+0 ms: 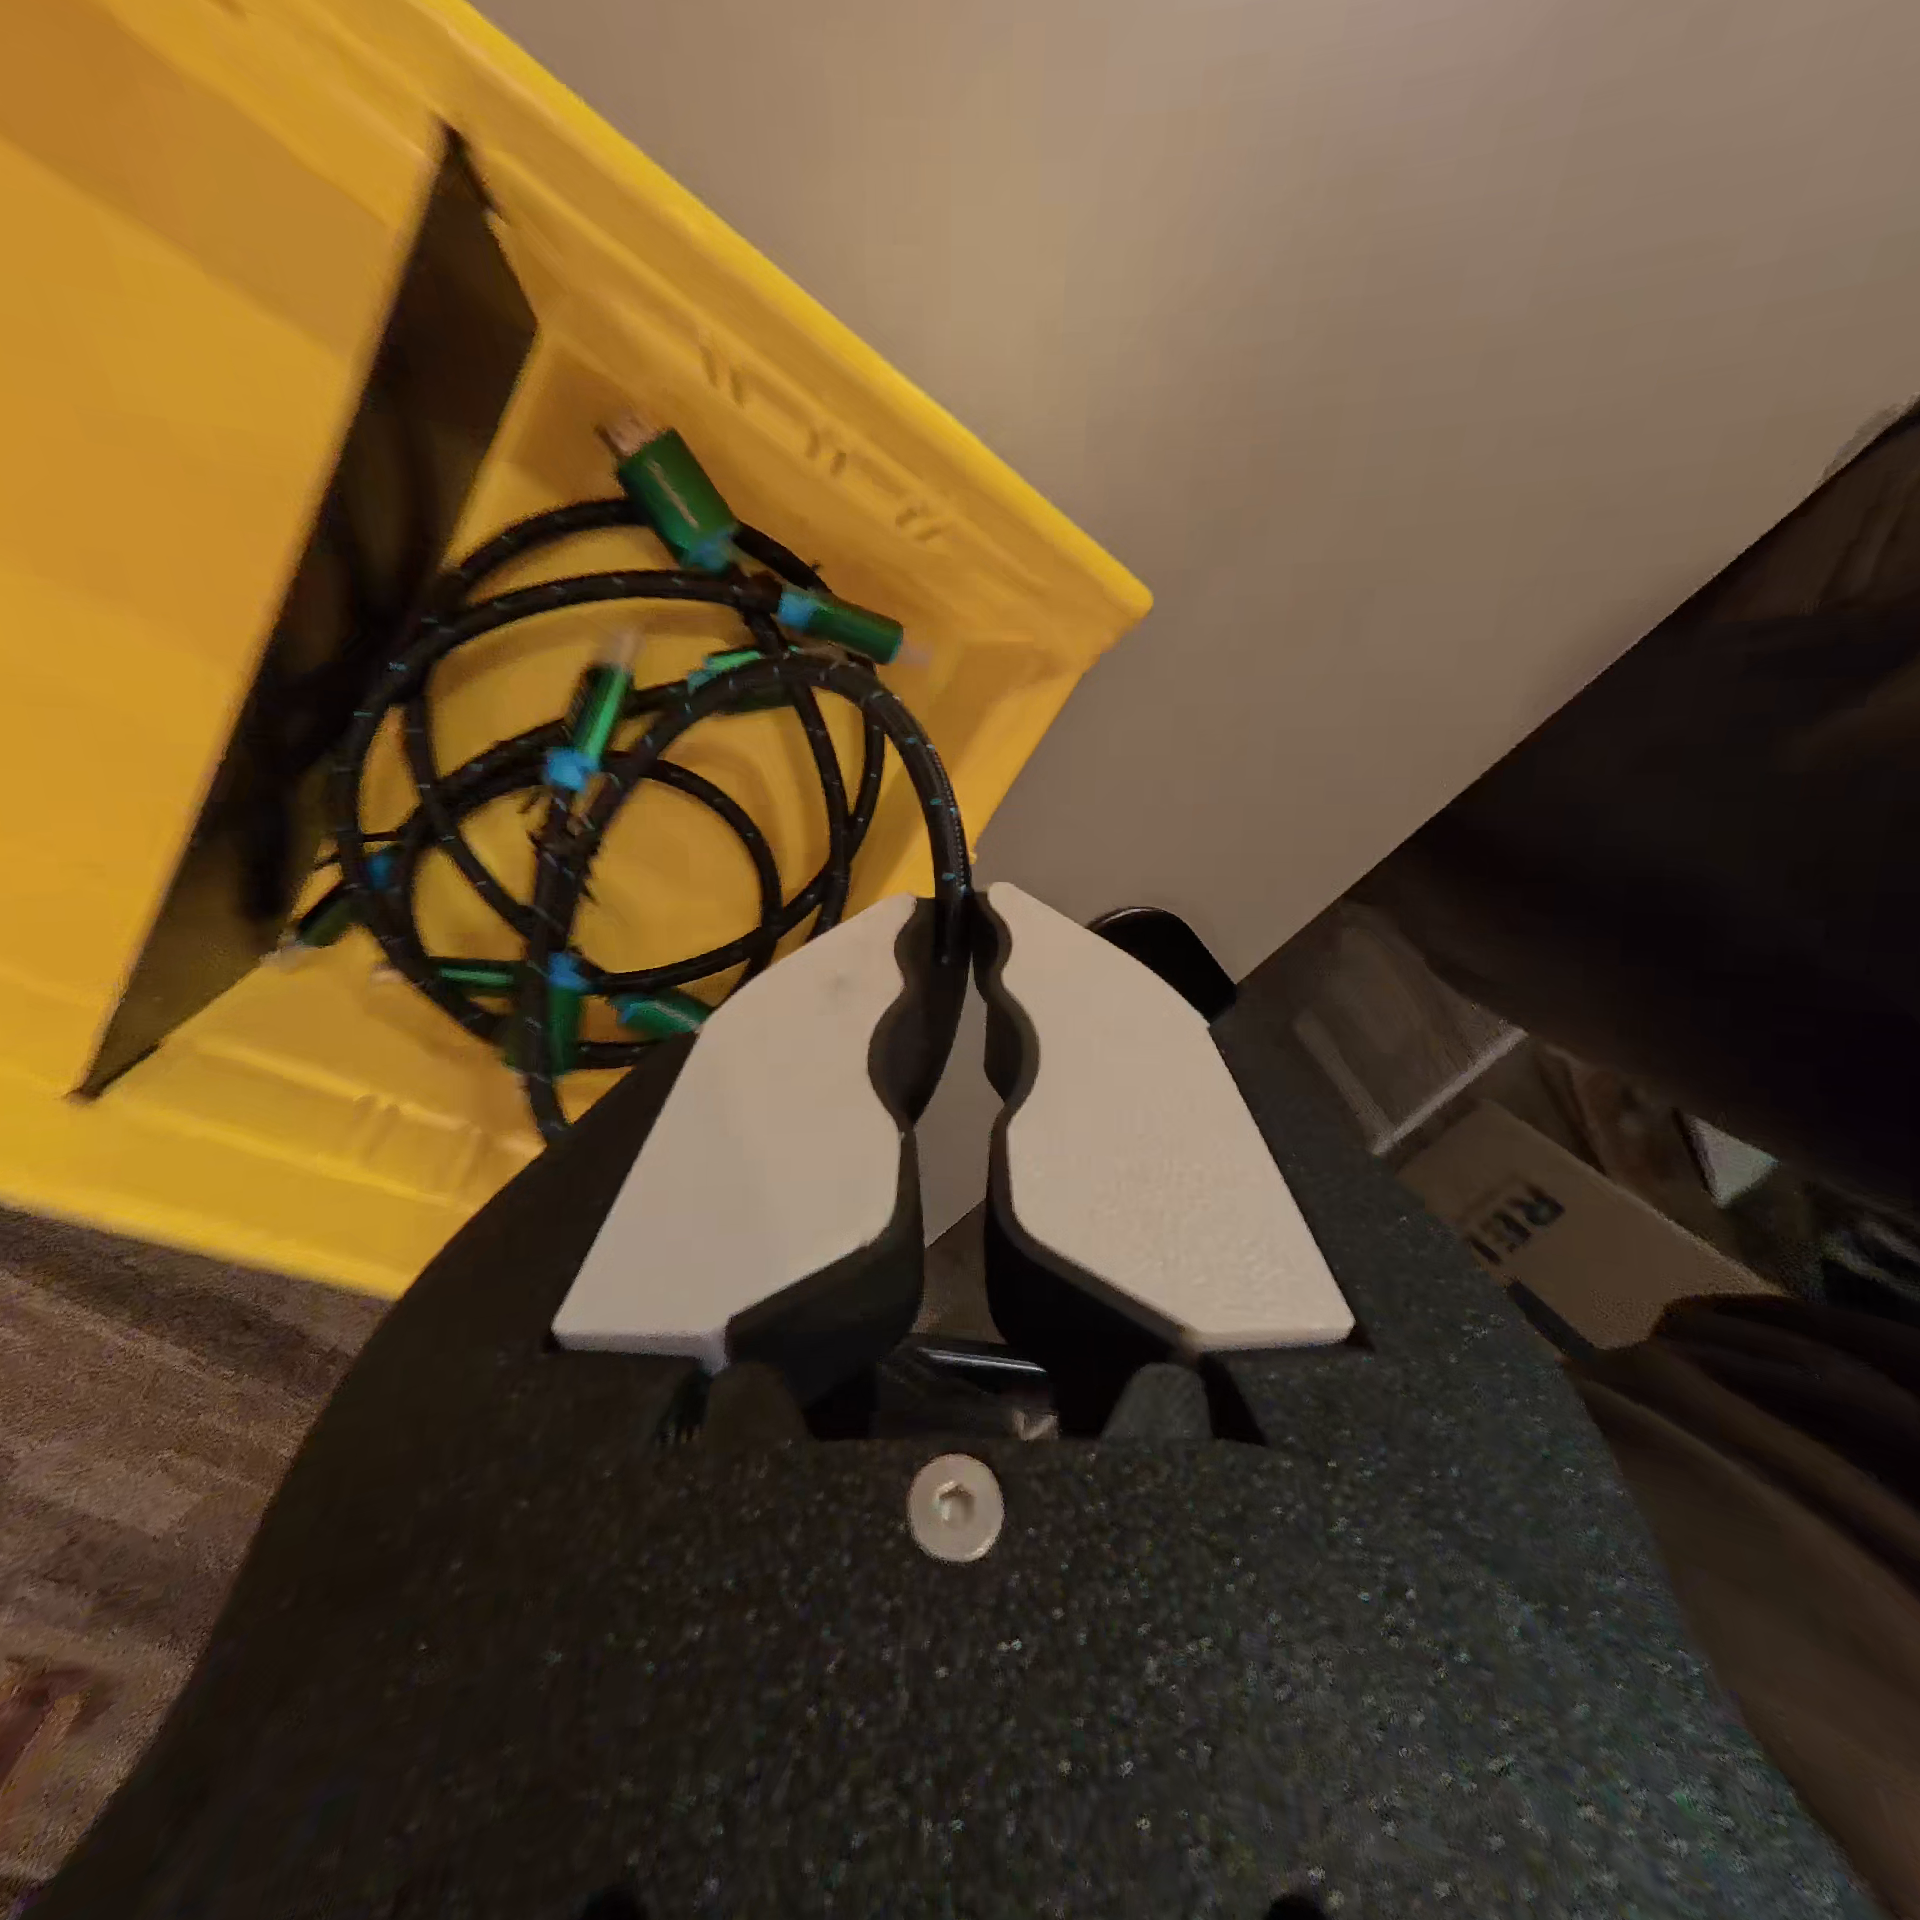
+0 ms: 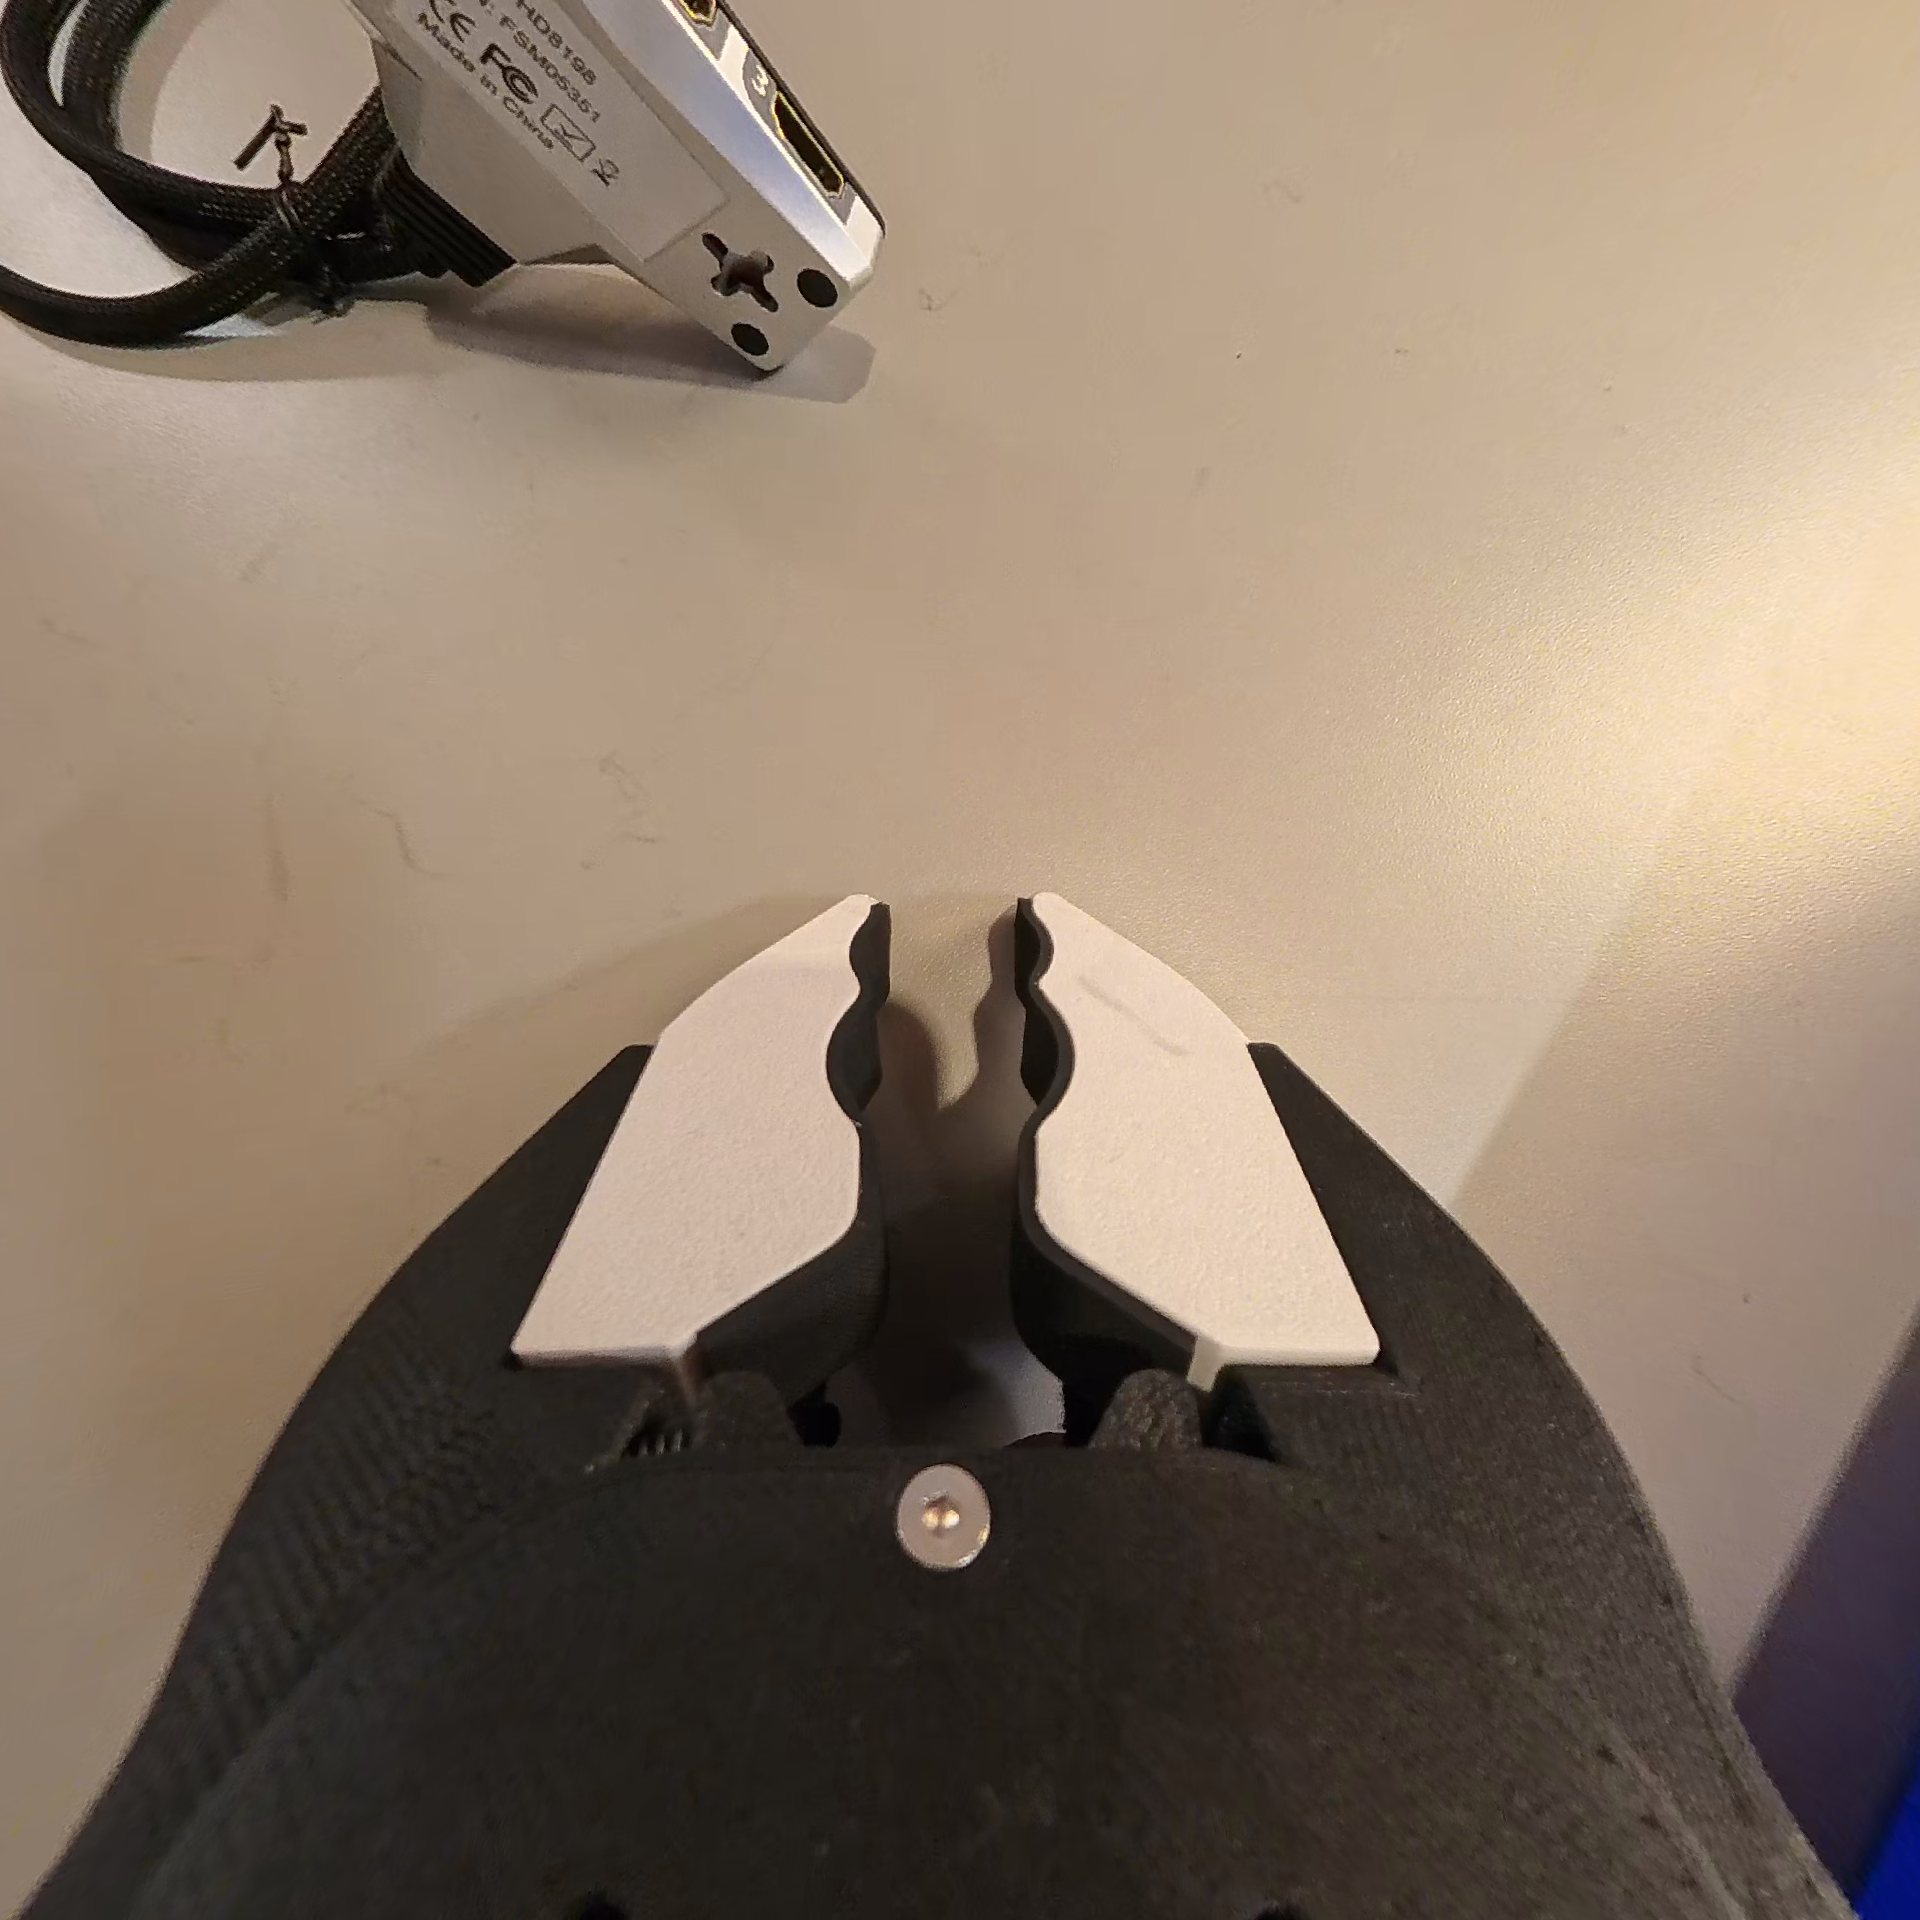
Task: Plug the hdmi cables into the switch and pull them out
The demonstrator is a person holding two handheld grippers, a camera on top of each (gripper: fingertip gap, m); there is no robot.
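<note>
**Inspector:** Cable (image 1: 940, 821), black braided with blue flecks: where is it?

**Assistant:** Its near run is pinched between the tips of the left gripper (image 1: 971, 904). Both fingers (image 1: 821, 1039) are closed on it. From there it arcs up and back into a yellow bin (image 1: 727, 343).

**Inspector:** Contents of the bin?

**Assistant:** A loose tangle of similar black cables in overlapping loops, with green plugs (image 1: 665, 483) and blue collars. A dark flap or divider (image 1: 416, 468) stands at the left of the tangle. The picture is somewhat blurred there, so the number of cables cannot be told.

**Inspector:** Surroundings of the bin?

**Assistant:** It stands on grey carpet (image 1: 135, 1455), against a pale wall (image 1: 1351, 312). Dark furniture (image 1: 1662, 779) is at the right.

**Inspector:** Right gripper (image 2: 954, 909)?

**Assistant:** Its fingers (image 2: 1132, 1091) stand a little apart with only bare beige desk (image 2: 1039, 571) showing between them. Nothing is in them.

**Inspector:** Nearest thing to it?

**Assistant:** A silver adapter box (image 2: 644, 177), well apart, at the far left of the desk. It lies label side up, with ports along its edge. A black braided lead (image 2: 114, 281) leaves its left end and loops on the desk.
</note>
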